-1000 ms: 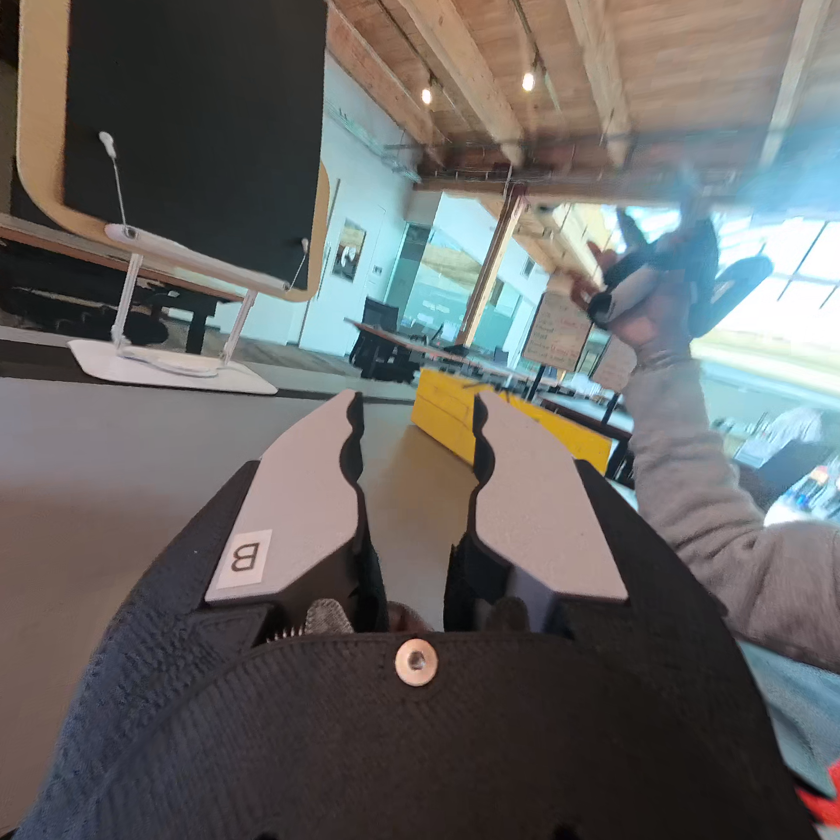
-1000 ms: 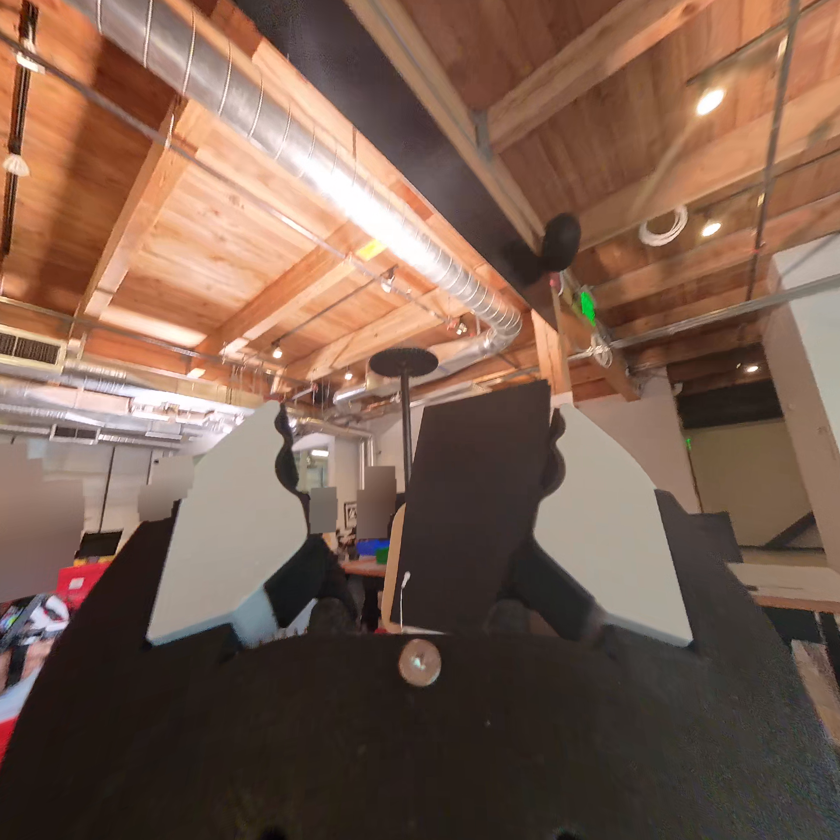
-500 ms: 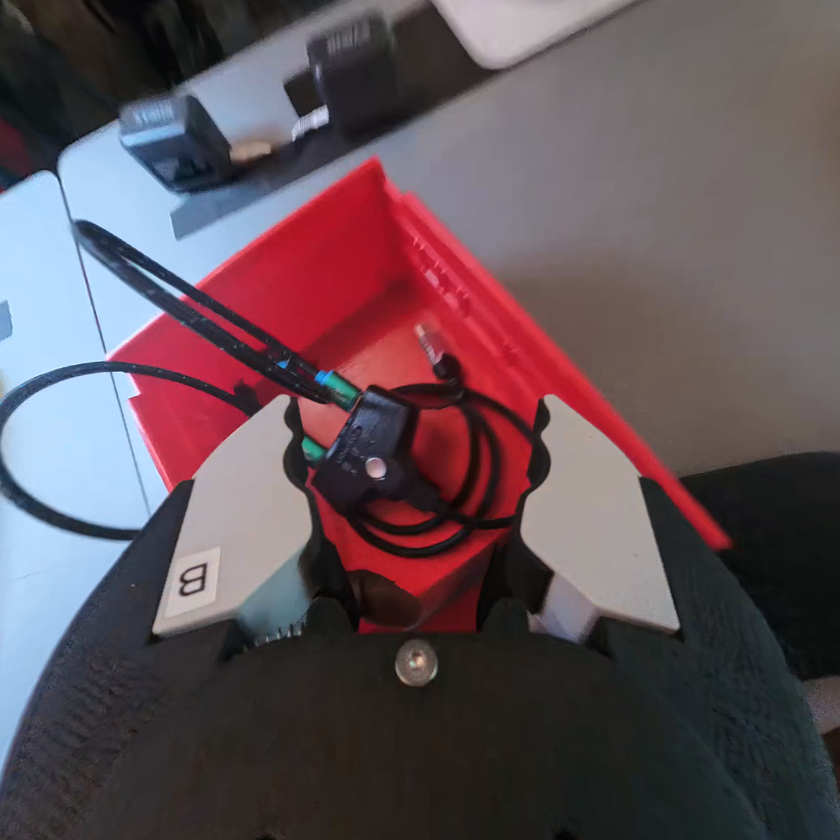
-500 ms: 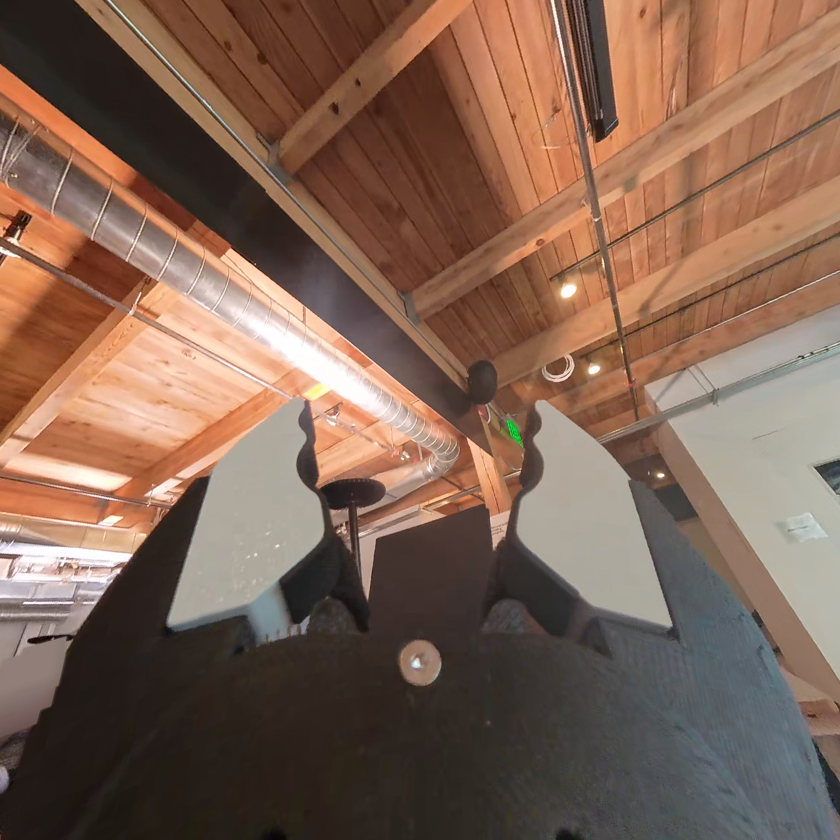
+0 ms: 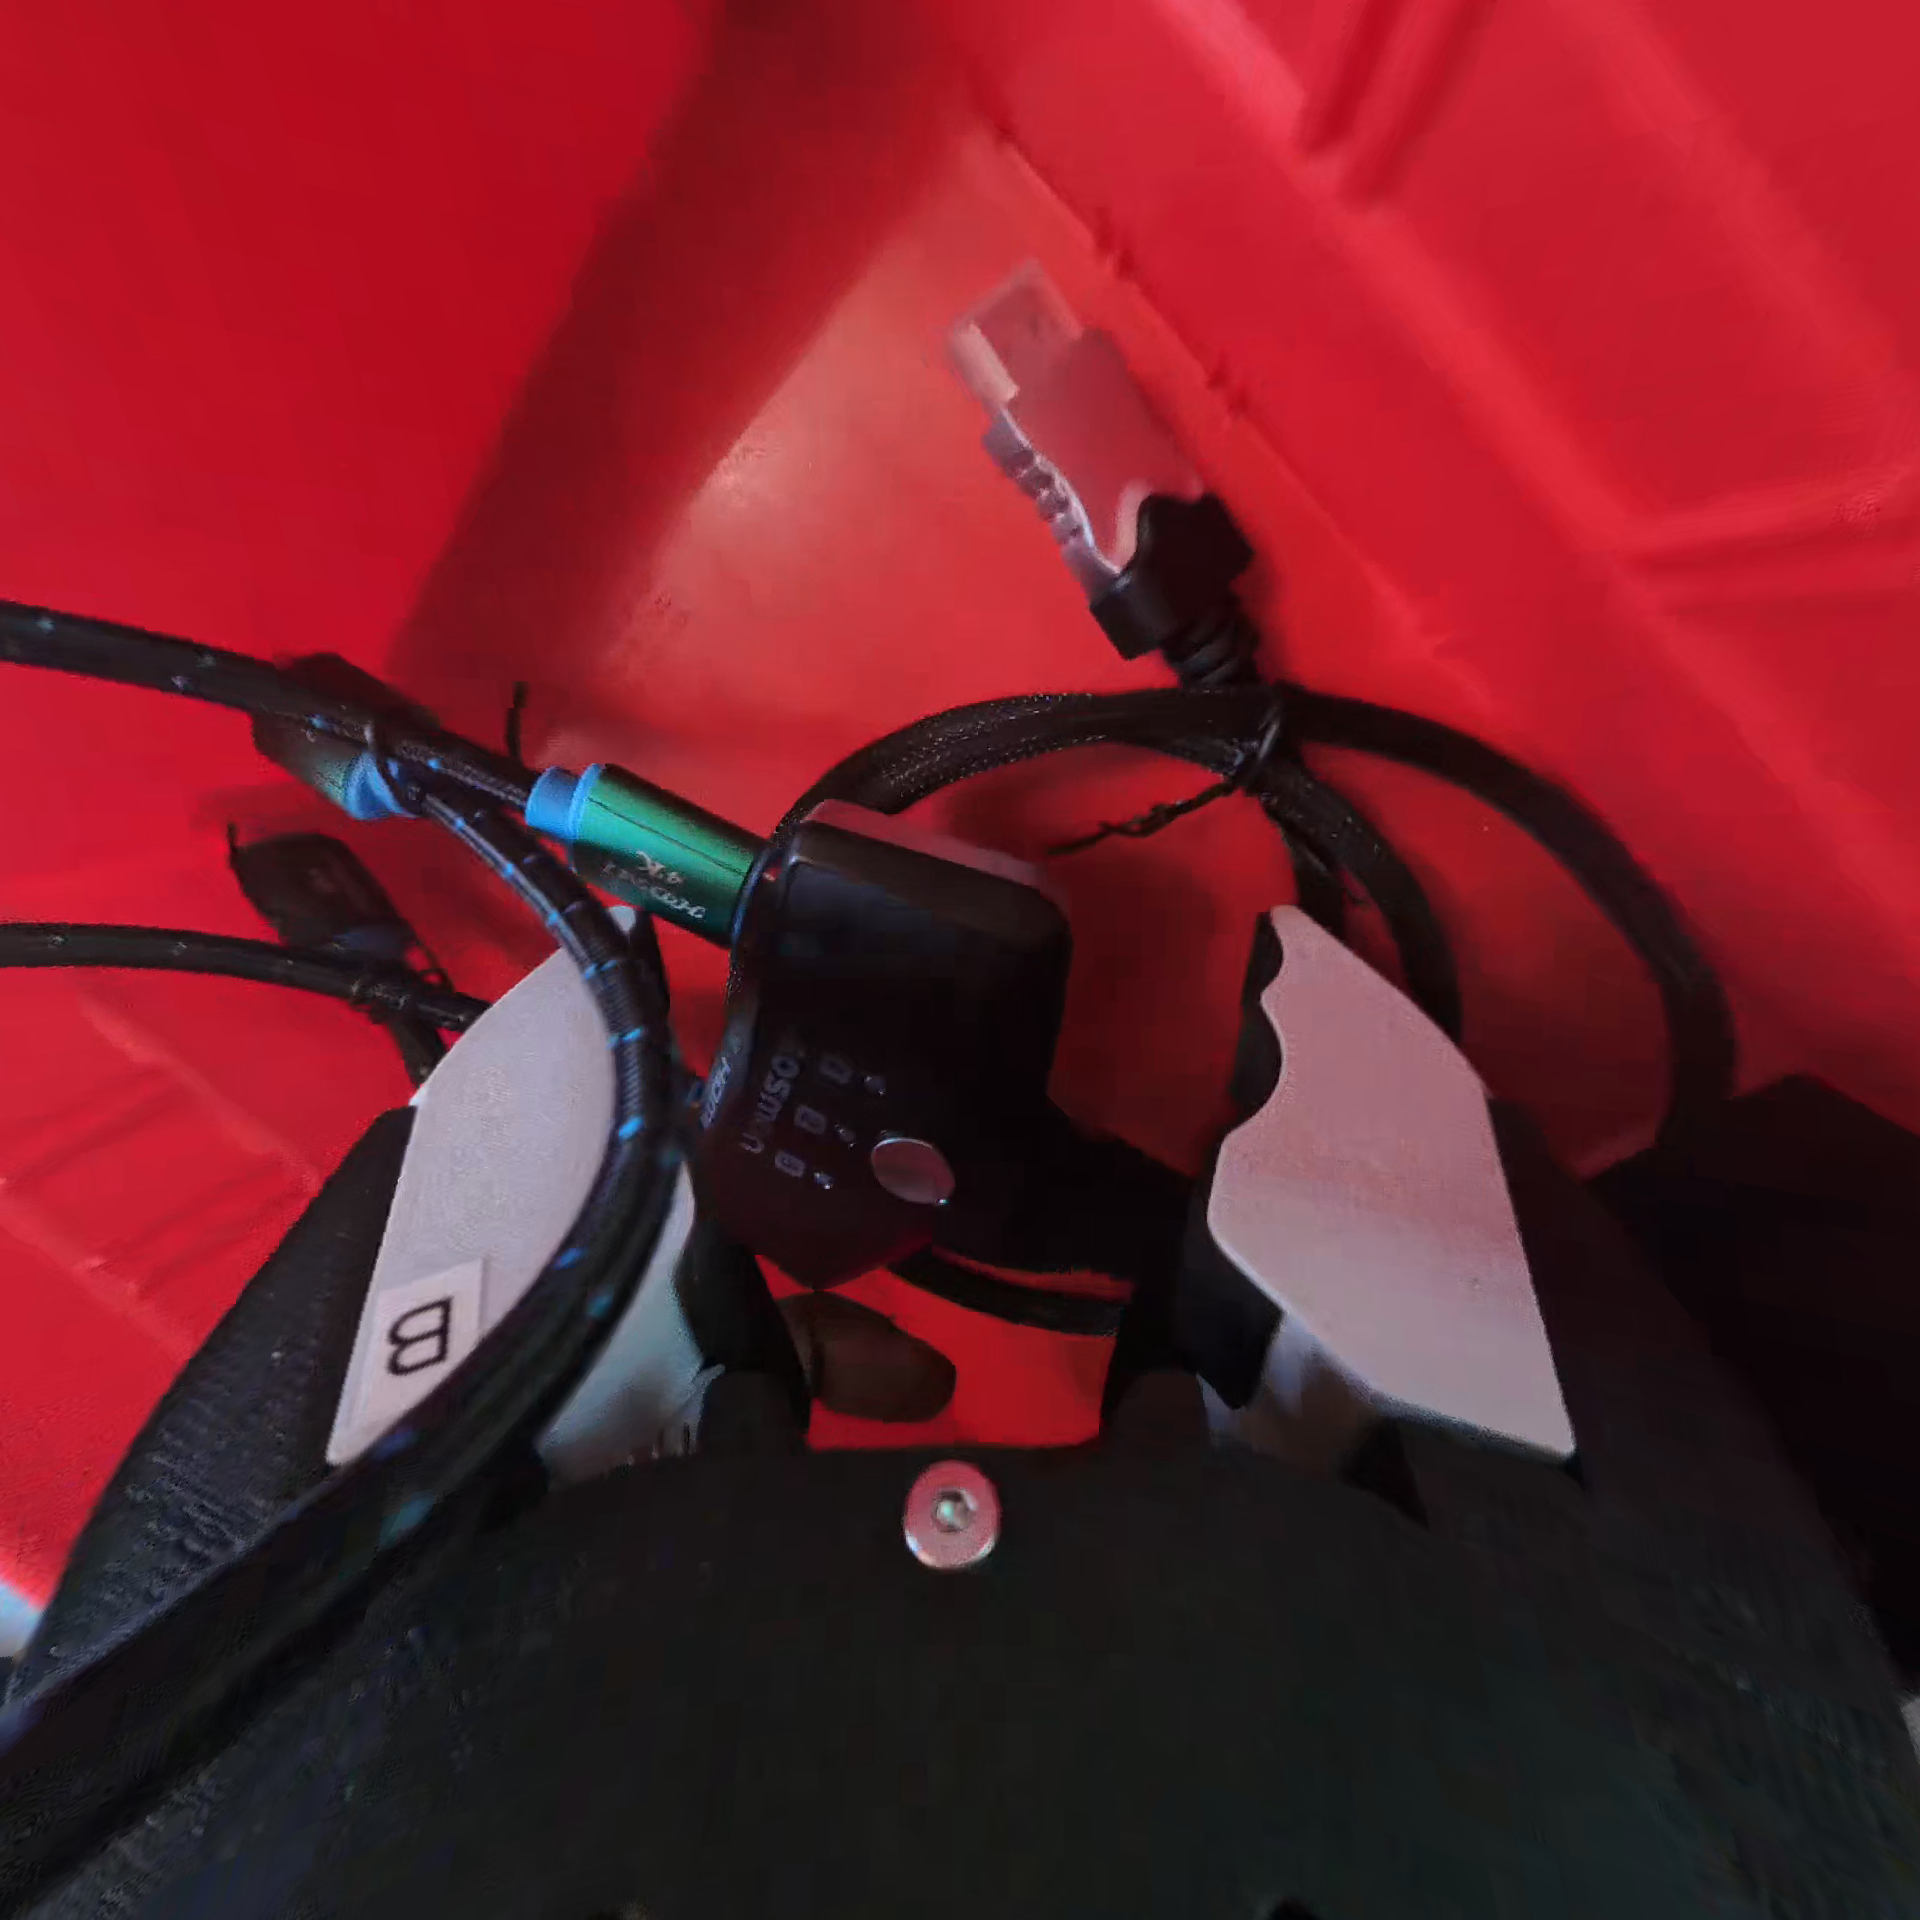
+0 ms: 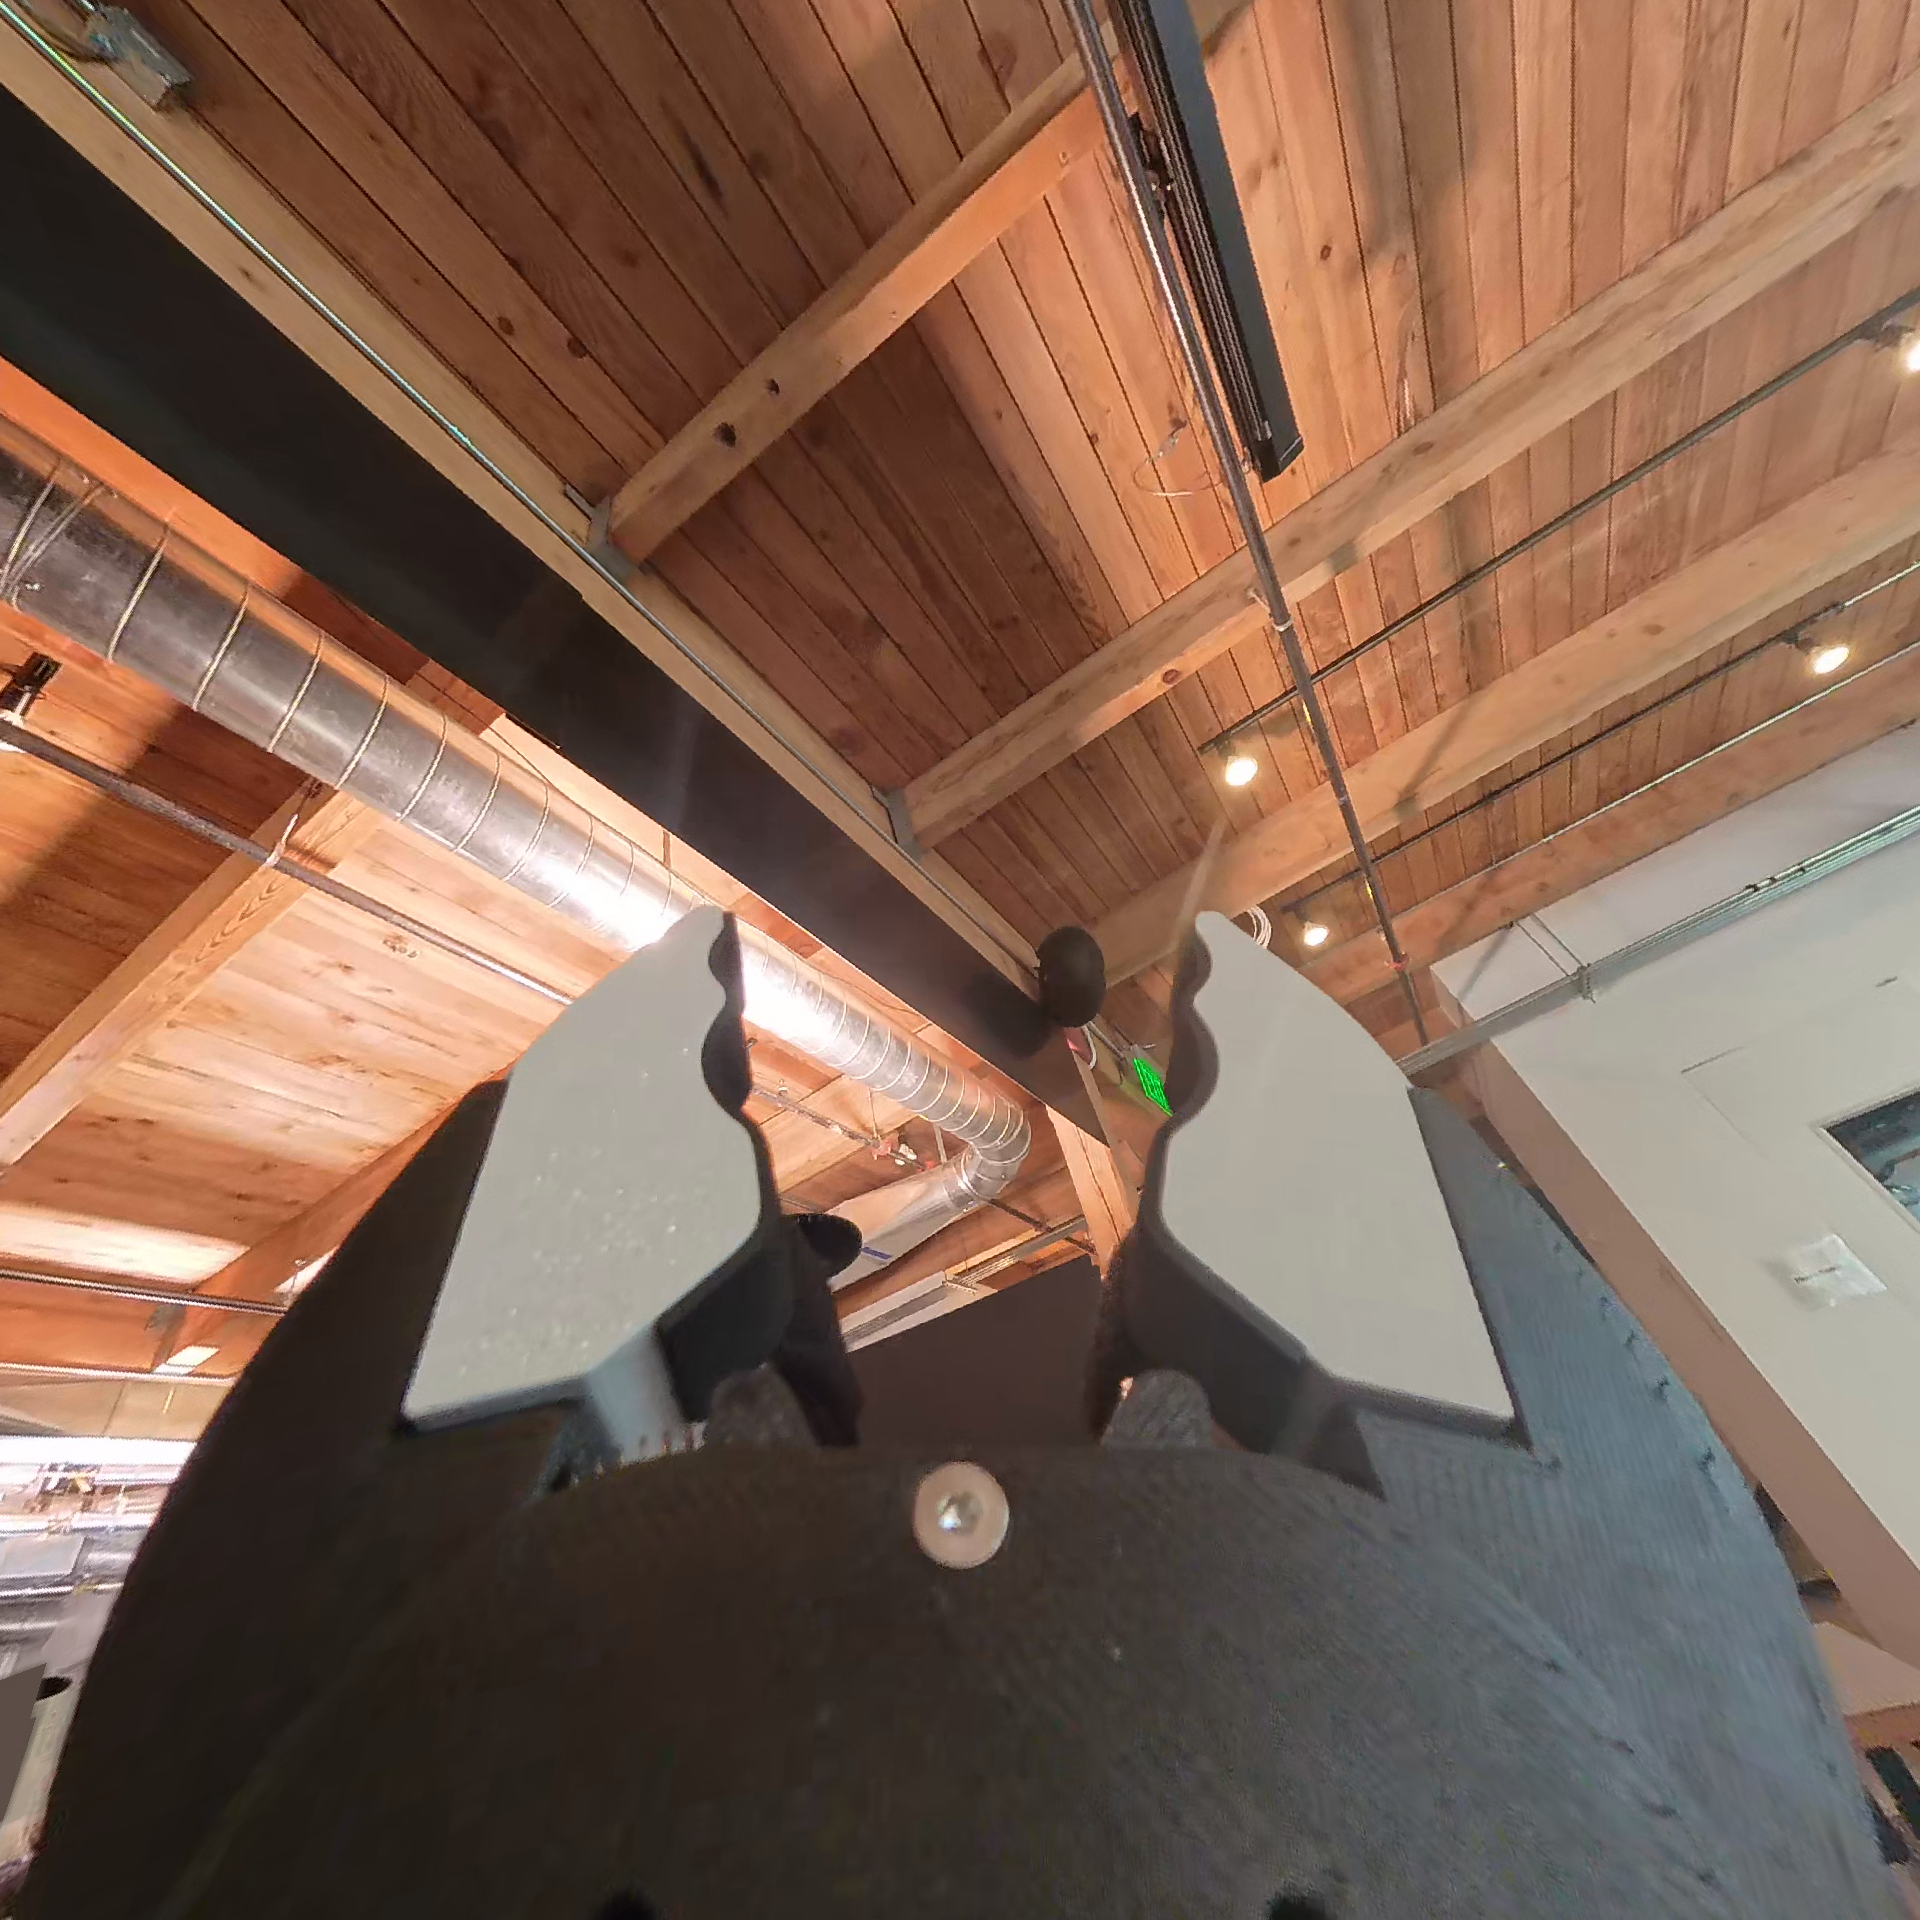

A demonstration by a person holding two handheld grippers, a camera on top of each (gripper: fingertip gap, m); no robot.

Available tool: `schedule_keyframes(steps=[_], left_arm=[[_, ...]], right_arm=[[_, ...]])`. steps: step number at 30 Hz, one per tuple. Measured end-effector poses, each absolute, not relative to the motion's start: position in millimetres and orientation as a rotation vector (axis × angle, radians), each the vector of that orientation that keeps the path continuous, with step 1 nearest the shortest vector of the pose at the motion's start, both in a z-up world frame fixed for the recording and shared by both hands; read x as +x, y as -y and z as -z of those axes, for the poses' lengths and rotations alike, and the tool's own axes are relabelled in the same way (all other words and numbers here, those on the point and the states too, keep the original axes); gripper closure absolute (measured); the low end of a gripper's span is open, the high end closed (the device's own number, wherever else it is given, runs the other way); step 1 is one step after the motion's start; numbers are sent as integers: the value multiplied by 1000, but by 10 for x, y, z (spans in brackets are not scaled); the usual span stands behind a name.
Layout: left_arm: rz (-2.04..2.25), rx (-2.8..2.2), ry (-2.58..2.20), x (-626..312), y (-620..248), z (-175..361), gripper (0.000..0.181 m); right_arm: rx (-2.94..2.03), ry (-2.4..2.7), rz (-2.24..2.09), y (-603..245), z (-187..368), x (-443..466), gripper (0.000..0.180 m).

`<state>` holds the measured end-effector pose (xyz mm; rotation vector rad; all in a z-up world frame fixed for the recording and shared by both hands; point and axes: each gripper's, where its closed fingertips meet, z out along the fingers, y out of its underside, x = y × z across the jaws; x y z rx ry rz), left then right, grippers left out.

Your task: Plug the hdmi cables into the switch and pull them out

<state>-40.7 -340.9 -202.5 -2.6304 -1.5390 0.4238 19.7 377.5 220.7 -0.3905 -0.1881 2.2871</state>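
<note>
Switch [image 5: 883, 1049]: small black box with a round silver button, lying on the floor of a red bin [image 5: 935, 312], between the spread fingers of the left gripper [image 5: 935, 935]; neither finger visibly touches it. Green-shelled HDMI plug [image 5: 655, 842] with blue collar seated in the switch's far-left end. Second braided cable [image 5: 613, 1049] draped over the left finger. Black cable coil [image 5: 1558, 769] behind the switch, tied, ending in a loose silver-tipped connector [image 5: 1081, 436] against the bin's right wall.

Right wrist view: right gripper [image 6: 961, 1018] pointed upward, fingers apart, nothing between them. Beyond: timber ceiling [image 6: 935, 312], silver duct [image 6: 416, 748], black beam [image 6: 312, 468], spotlights.
</note>
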Motion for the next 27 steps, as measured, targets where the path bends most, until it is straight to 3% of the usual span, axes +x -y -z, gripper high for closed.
schedule_keyframes(steps=[2, 4, 13, 27], left_arm=[[-408, -2581, 1540, -406, 3424, 2040, 86], [-421, -2502, 1592, -428, 3498, 2029, 114], [-650, -2477, 1509, -445, 3469, 1681, 119], [-1718, -2118, 1186, -200, 3348, -220, 119]], right_arm=[[-390, 180, -2281, -3777, -2206, 203, 101], [-393, 176, -2280, -3775, -2204, 195, 102], [-390, 123, -2287, -3809, -2198, 217, 107], [-343, 303, -2299, -3373, -2301, 263, 109]])
